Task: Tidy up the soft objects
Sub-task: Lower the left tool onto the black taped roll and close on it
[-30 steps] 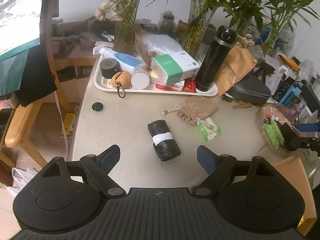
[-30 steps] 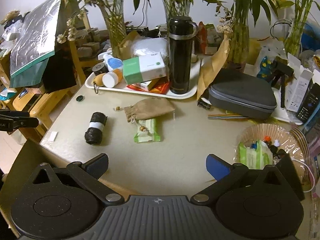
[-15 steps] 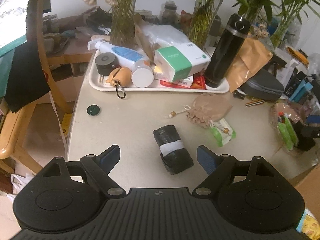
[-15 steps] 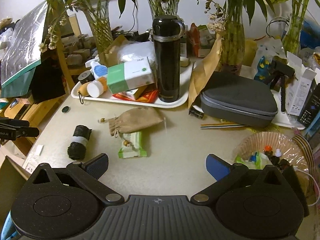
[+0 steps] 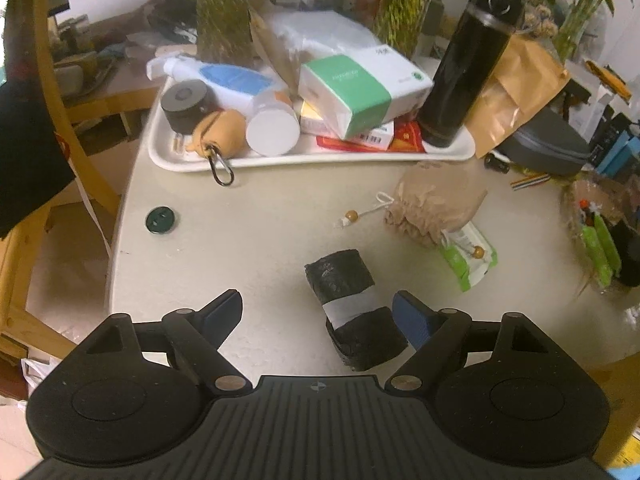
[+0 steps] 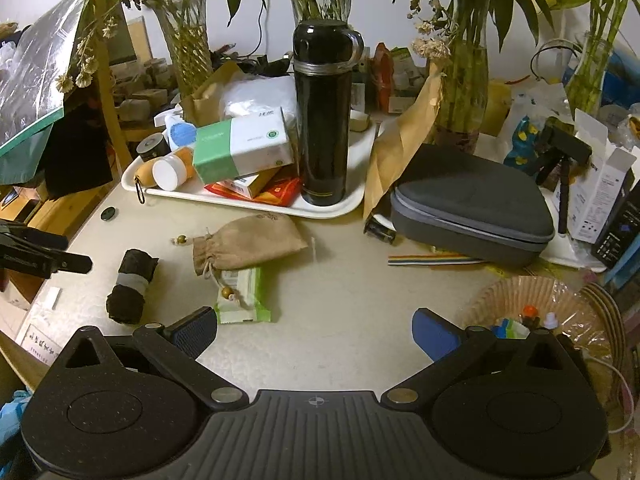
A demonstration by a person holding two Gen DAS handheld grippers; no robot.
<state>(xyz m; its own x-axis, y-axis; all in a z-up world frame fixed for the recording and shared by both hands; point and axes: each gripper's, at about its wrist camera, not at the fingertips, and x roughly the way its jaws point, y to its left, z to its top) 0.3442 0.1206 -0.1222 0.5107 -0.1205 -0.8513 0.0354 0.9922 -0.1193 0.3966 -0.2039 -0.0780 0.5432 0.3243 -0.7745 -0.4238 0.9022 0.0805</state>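
A black roll with a grey band (image 5: 352, 304) lies on the beige table, between the fingers of my open left gripper (image 5: 318, 314), close to the right fingertip (image 5: 410, 318). It also shows in the right wrist view (image 6: 130, 286). A tan drawstring pouch (image 5: 434, 206) (image 6: 246, 242) lies beyond it, partly over a green wet-wipe pack (image 5: 468, 254) (image 6: 242, 296). My right gripper (image 6: 314, 332) is open and empty above bare table, with the wipe pack just beyond its left fingertip (image 6: 194, 330).
A white tray (image 5: 320, 156) (image 6: 256, 202) at the back holds a black flask (image 6: 326, 116), a tissue box (image 5: 360, 88), bottles and packets. A grey zip case (image 6: 472, 208) and a basket of small items (image 6: 532, 308) stand right. A dark button (image 5: 161, 220) lies left.
My left gripper has moved forward and down so the black roll now sits between its fingers. My right gripper has shifted slightly closer to the table; it stays open.
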